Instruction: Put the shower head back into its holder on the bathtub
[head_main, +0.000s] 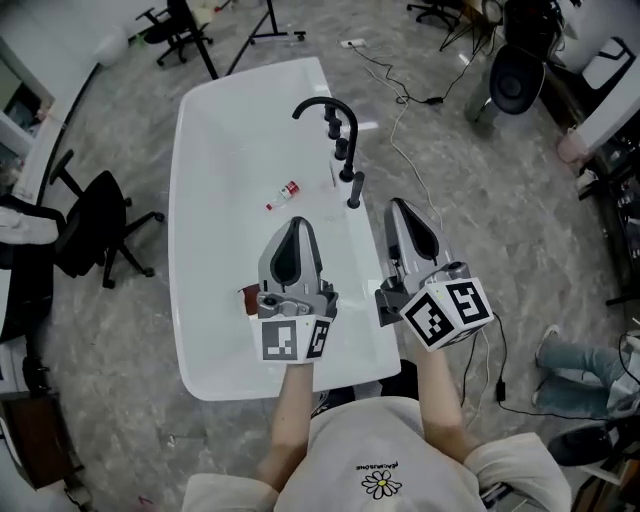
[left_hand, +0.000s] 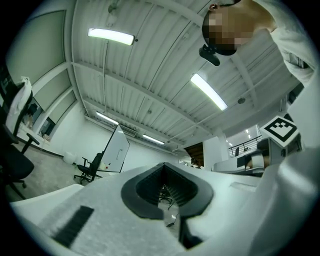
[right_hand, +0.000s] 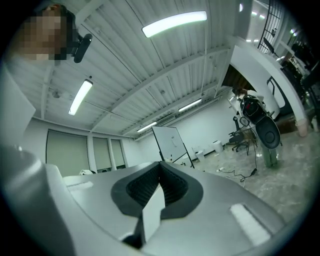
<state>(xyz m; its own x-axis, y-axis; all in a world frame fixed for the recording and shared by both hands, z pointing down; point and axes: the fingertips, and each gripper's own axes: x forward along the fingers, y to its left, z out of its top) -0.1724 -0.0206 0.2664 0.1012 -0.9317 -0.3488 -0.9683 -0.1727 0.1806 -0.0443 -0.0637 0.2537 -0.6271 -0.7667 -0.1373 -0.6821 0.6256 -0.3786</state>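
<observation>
Only the head view shows the bathtub (head_main: 215, 210).

You're in a lab-like office hall: a bathtub (head_main: 215, 200) on bare floor (head_main: 110, 350) among swivel chairs (head_main: 95, 225), loose cables (head_main: 398, 120), a whiteboard (right_hand: 171, 142), strip lights (right_hand: 174, 23) overhead.

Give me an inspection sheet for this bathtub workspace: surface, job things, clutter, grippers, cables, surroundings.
Surface: white bathtub, on a grey floor.
Job's things: black faucet set on the tub's right rim; shower head hard to tell apart.
Clutter: small red-capped bottle lying in the tub.
Grippers: left gripper and right gripper both shut, empty, above the tub.
Cables: cable on the floor beyond the tub.
Surroundings: black office chair left of the tub.
</observation>
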